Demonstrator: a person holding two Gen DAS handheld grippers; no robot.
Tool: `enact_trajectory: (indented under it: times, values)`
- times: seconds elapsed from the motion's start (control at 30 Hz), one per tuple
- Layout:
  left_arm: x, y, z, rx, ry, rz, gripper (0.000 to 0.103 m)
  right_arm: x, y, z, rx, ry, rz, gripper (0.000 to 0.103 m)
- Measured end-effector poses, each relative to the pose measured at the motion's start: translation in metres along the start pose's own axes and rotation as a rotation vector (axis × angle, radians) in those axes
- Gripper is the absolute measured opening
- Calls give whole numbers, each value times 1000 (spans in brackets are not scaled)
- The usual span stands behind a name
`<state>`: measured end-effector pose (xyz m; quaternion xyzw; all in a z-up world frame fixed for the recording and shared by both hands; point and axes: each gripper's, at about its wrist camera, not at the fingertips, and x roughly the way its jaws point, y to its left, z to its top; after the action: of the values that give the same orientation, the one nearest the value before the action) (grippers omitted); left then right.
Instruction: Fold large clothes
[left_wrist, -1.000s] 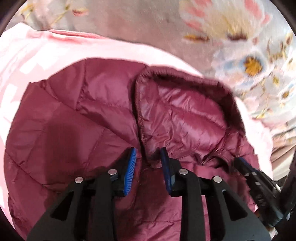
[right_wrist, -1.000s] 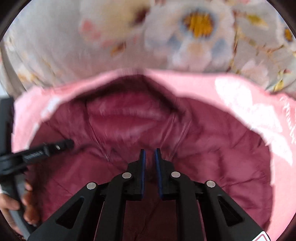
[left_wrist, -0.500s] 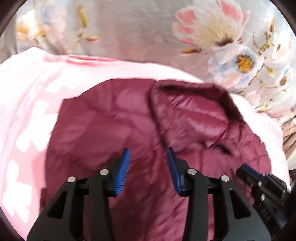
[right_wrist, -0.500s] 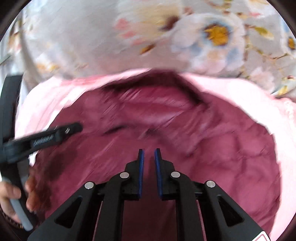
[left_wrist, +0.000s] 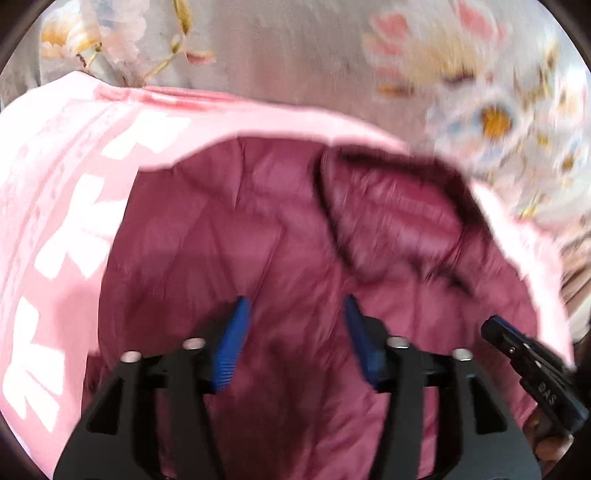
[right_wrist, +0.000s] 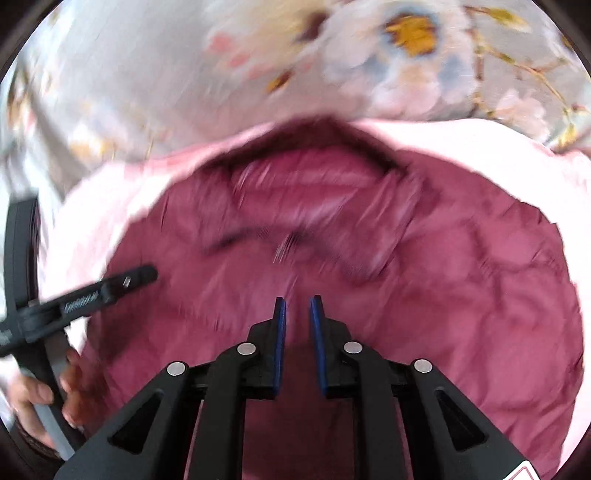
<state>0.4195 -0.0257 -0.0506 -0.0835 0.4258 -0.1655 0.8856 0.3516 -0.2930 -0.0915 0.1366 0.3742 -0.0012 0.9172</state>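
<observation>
Left gripper (left_wrist: 293, 336): jaws just opened wide, nothing held. Right gripper (right_wrist: 297, 339): jaws just parted slightly, a narrow gap, nothing gripped. Both are poised over the maroon puffer jacket (left_wrist: 229, 258), spread on pink cloth (left_wrist: 55, 206), likely released for re-gripping

Pink cloth (left_wrist: 66, 206) with large white block lettering spreads out ahead of the tool and off to its left, reaching the far side too. Beyond it, a pale floral sheet (right_wrist: 155, 85): pink, white, yellow-centred blooms. Both views motion-blurred.
</observation>
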Motion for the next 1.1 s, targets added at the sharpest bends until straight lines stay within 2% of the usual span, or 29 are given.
enact_trajectory:
  times: [0.17, 0.3, 0.4, 0.47, 0.53, 0.6, 0.7, 0.9, 1.1]
  values:
    - [7, -9, 70, -124, -55, -93, 61, 7, -45, 65, 259, -76, 89, 21]
    - [34, -12, 115, -266, -32, -187, 61, 21, -75, 101, 476, -147, 149, 21]
    - [70, -12, 128, -350, 37, -205, 60, 45, -85, 110, 550, -139, 145, 21]
    - [91, -19, 123, -313, 131, -168, 59, 68, -82, 114, 496, -51, 117, 21]
    - [98, -25, 110, -206, 167, -103, 55, 81, -73, 108, 355, 44, 85, 21]
    - [99, -25, 99, -115, 161, -36, 56, 79, -68, 100, 252, 53, 39, 17]
    - [106, -22, 84, -67, 162, -26, 57, 78, -71, 89, 178, 58, -2, 11]
    - [110, -45, 63, 124, 79, 69, 58, 84, -66, 83, 64, 43, -77, 6]
    - [111, -51, 46, 168, -29, 99, 59, 91, -62, 67, -2, -21, -131, 6]
